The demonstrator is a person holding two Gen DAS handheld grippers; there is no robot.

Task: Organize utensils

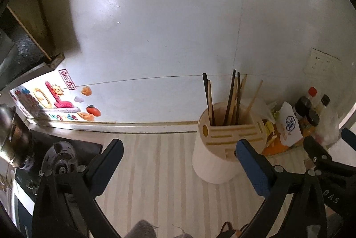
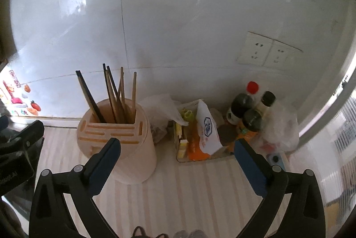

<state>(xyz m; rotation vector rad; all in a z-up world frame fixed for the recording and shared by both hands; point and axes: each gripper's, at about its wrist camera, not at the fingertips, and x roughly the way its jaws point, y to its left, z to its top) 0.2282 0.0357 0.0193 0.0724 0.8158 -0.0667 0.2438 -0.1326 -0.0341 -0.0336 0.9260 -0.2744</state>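
Note:
A cream utensil holder (image 1: 219,149) stands on the striped countertop, also in the right wrist view (image 2: 124,144). Several dark and wooden chopsticks (image 1: 233,97) stand upright in its back compartment, and show in the right wrist view too (image 2: 115,97). My left gripper (image 1: 179,149) is open and empty, its right finger just in front of the holder. My right gripper (image 2: 176,149) is open and empty, its left finger in front of the holder. The right gripper's fingers (image 1: 316,151) show at the right of the left wrist view.
A clear tray of packets (image 2: 195,144), sauce bottles (image 2: 249,109) and plastic bags (image 2: 280,129) fill the back right corner. A wall socket (image 2: 264,51) sits above. A stove with a pot (image 1: 9,135) lies at the left, under a range hood (image 1: 24,42).

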